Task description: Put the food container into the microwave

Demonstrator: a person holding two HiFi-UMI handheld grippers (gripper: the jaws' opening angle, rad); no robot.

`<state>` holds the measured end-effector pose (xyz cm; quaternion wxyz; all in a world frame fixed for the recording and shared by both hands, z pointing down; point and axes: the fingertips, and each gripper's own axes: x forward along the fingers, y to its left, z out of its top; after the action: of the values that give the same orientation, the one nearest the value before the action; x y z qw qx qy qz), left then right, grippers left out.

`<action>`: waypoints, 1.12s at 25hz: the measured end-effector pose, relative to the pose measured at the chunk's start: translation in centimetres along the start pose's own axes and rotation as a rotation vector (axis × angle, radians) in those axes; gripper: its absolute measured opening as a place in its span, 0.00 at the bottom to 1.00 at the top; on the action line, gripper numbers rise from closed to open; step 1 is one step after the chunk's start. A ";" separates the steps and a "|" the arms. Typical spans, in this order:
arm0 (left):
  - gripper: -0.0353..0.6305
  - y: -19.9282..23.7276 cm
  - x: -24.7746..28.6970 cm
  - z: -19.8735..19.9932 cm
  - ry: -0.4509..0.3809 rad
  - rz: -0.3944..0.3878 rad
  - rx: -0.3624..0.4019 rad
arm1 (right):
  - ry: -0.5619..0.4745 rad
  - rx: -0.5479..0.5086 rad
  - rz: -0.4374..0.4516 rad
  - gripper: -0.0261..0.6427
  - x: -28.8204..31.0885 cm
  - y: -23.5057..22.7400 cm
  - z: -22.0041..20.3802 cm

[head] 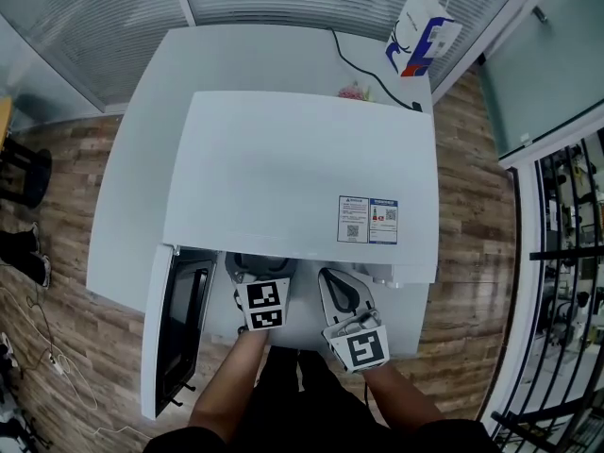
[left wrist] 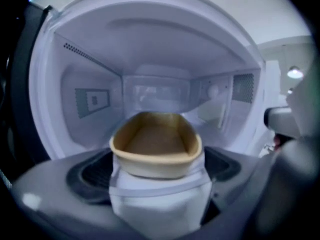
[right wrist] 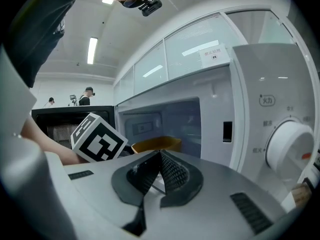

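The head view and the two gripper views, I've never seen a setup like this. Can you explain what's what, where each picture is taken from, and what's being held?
There is no robot here: a person holds a two-jaw gripper in each hand. The head view looks down from the person's head onto a white microwave on a white table. Its door is swung open at the left, and a paper bag stands behind it. The other two pictures come from cameras riding on the grippers. The left gripper points into the open oven, jaws spread wide, with a tan food container between them. The right gripper sits in front, near the control knob, jaws together, holding nothing.
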<state>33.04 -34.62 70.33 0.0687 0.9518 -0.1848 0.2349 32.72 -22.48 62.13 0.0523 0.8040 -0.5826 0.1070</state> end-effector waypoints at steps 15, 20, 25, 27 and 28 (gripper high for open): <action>0.57 -1.1 -11.6 1.1 -0.090 0.008 0.039 | -0.096 -0.034 0.021 0.04 -3.6 2.6 5.1; 0.14 -0.5 -15.4 2.4 -0.148 0.081 0.029 | -0.150 -0.056 0.037 0.04 -5.3 4.1 7.9; 0.06 -0.8 -17.6 4.0 -0.199 0.063 0.044 | -0.213 -0.074 0.048 0.04 -6.5 5.2 10.4; 0.06 -0.9 -18.3 4.4 -0.207 0.050 0.036 | -0.230 -0.073 0.031 0.04 -7.1 5.4 11.2; 0.06 -0.9 -18.6 4.6 -0.211 0.046 0.030 | -0.236 -0.072 0.024 0.04 -7.3 5.5 11.4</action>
<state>20.01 -28.79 57.47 0.0293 0.9677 -0.2094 0.1376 26.62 -19.87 49.12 0.0108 0.8015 -0.5979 -0.0088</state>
